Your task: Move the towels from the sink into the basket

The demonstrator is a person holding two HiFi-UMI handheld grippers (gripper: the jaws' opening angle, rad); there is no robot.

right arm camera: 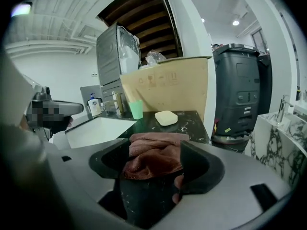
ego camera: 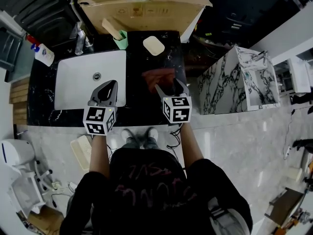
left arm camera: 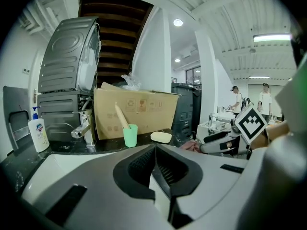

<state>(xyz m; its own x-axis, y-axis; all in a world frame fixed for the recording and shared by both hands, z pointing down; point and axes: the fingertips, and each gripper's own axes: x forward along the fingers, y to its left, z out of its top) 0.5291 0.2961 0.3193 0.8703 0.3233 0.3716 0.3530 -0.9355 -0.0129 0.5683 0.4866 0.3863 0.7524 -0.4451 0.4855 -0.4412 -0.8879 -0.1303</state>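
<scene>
Reddish-brown terry towel (right arm camera: 153, 155), soft and limp, lies bunched on the black desk (right arm camera: 192, 121) right of the white sink (ego camera: 73, 82), between the right tool's (right arm camera: 152, 163) parted jaws; its raised fold suits gripping. Left tool (left arm camera: 156, 152) closed, empty.

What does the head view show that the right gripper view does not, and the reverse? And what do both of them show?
Only the head view: the person's shoes and a pale basket on the floor. Only the right gripper view: the ceiling, and a clear look at the brown towel between the open jaws of the right gripper. Both: the white sink, green cup, soap and cardboard box.
</scene>
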